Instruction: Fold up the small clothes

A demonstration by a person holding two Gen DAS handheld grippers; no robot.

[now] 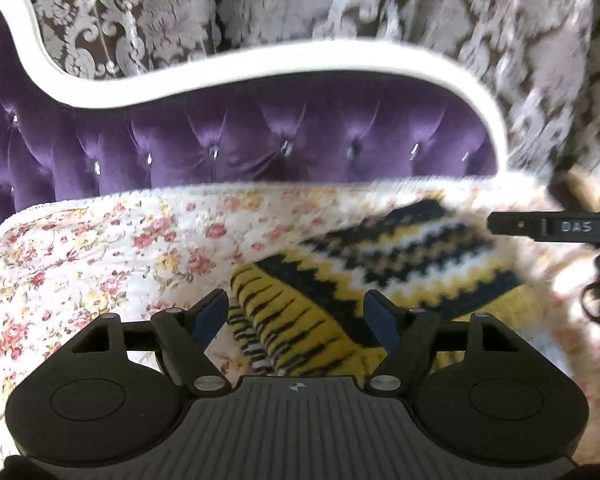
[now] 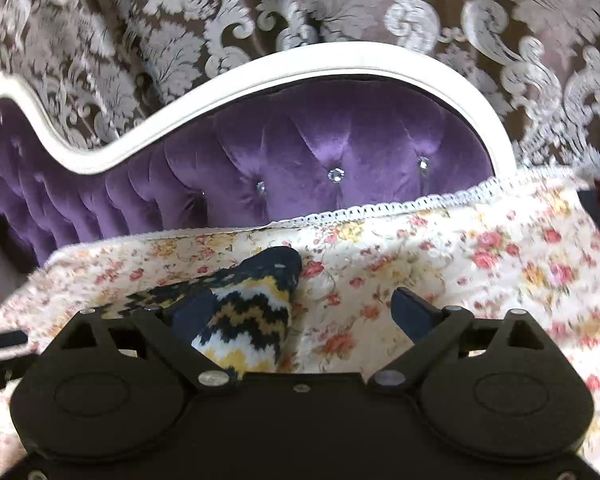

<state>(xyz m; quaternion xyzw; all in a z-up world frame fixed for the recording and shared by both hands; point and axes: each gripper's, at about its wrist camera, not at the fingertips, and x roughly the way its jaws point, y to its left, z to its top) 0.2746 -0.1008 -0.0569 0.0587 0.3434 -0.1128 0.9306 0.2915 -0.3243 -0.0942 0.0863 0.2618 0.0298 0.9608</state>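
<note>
Both cameras sit low, just behind their own jaws, and look forward across the floral bedspread (image 1: pixel 100 248) toward the purple tufted headboard (image 1: pixel 260 140) and the damask curtain (image 1: pixel 340 8) beyond it. The left wrist view hangs close over the knitted sock (image 1: pixel 340 280), facing the headboard nearly square on, with the right gripper (image 1: pixel 556 226) poking in at its right edge. The right wrist view stands further right, so the headboard's right end fills its middle. Both views share the sock, bedspread, headboard and curtain.
</note>
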